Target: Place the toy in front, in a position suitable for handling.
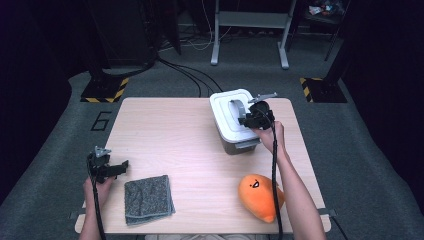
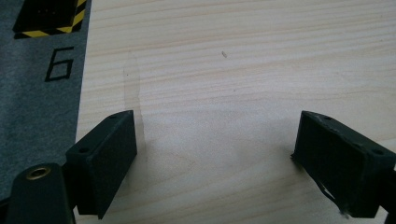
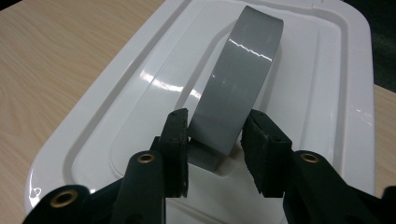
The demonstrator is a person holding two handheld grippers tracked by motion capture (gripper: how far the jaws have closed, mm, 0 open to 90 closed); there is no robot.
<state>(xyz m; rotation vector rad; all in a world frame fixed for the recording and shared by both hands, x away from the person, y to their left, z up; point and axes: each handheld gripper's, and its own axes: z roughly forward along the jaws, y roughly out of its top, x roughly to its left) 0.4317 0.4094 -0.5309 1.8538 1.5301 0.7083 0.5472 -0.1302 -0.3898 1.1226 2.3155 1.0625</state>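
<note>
The right gripper (image 3: 215, 140) has its fingers clamped on the box's grey handle (image 3: 238, 79); the left gripper (image 2: 215, 154) hovers over the counter (image 2: 233, 70), fingers apart.

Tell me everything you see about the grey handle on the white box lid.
The grey handle is a wide, smooth, glossy band, plastic by its look, arching upright over the middle recess of the white lid. The right gripper has its jaws on both edges of the band near its base, pads touching it.

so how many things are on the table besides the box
2: a grey cloth near the front left edge, and an orange plush toy front right. The box may hide more.
</note>
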